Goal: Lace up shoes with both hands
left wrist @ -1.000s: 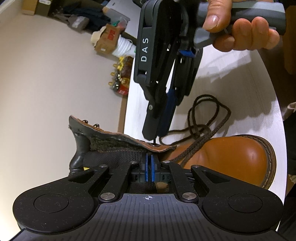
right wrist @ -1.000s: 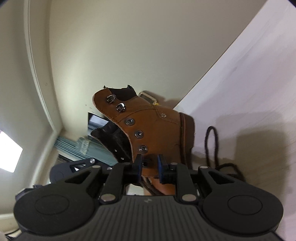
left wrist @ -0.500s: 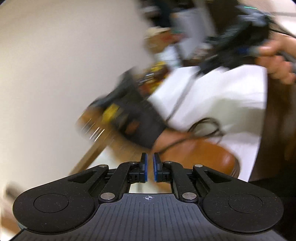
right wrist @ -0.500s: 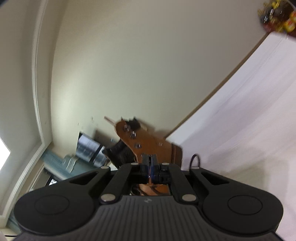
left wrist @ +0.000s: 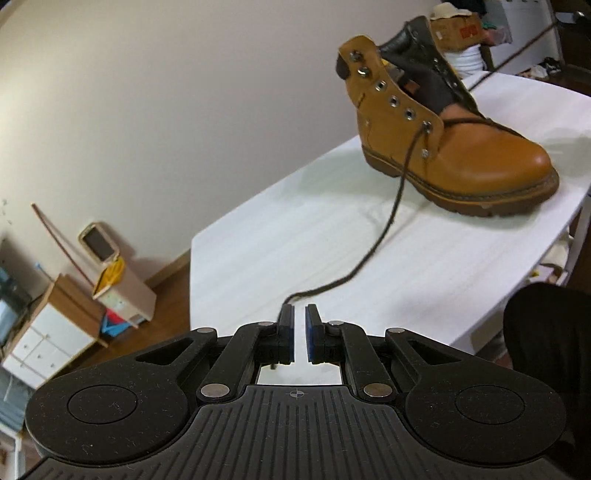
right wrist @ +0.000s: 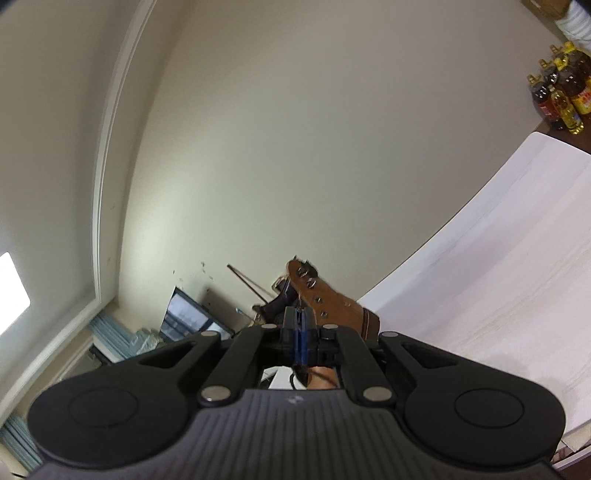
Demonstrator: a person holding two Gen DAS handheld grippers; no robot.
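A tan leather boot (left wrist: 461, 158) stands upright on the white table (left wrist: 295, 240), toe to the right. One dark brown lace (left wrist: 388, 225) leaves its lowest eyelet and trails across the table to my left gripper (left wrist: 300, 314). That gripper is open, with an empty gap between its blue pads. The lace end passes beside and under the left finger (left wrist: 286, 325). A second lace strand (left wrist: 517, 48) runs taut from the boot's far side to the upper right. In the right wrist view my right gripper (right wrist: 300, 314) is shut on that lace, with the boot (right wrist: 332, 306) small just beyond.
A cardboard box (left wrist: 458, 26) stands behind the boot. On the floor to the left are a white cabinet (left wrist: 48, 332) and an open carton (left wrist: 110, 273). Bottles (right wrist: 561, 96) stand past the table's far end. A person's dark clothing (left wrist: 546, 332) is at the table's near right edge.
Both grippers have drawn back from the boot. The left one rolled and its jaws parted a little. The right one shut and rose, and the loose lace loops by the toe are pulled out.
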